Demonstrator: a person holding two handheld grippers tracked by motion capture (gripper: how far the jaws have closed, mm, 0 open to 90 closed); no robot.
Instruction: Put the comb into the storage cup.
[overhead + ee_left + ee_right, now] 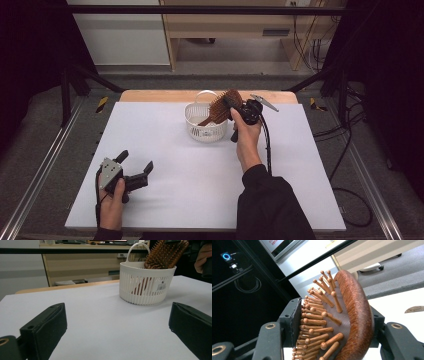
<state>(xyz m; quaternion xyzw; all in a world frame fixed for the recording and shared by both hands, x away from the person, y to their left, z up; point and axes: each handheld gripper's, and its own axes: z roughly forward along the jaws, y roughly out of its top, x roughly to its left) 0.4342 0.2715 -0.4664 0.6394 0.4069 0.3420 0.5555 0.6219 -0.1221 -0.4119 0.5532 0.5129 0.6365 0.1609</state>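
A person's right gripper (239, 109) clamps the head of a brown wooden paddle hairbrush with peg bristles (223, 106), one jaw against the pegs and the other against its rounded back, a grip that likely keeps the brush from twisting. The brush is tilted, its handle down inside a white slotted plastic basket with a hoop handle (199, 129) at the far middle of the white table (165, 150). The left gripper (135, 170) rests near the table's front left, jaws spread and empty, apparently idle.

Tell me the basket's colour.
White, with slatted sides: the basket shows best in the left gripper view.
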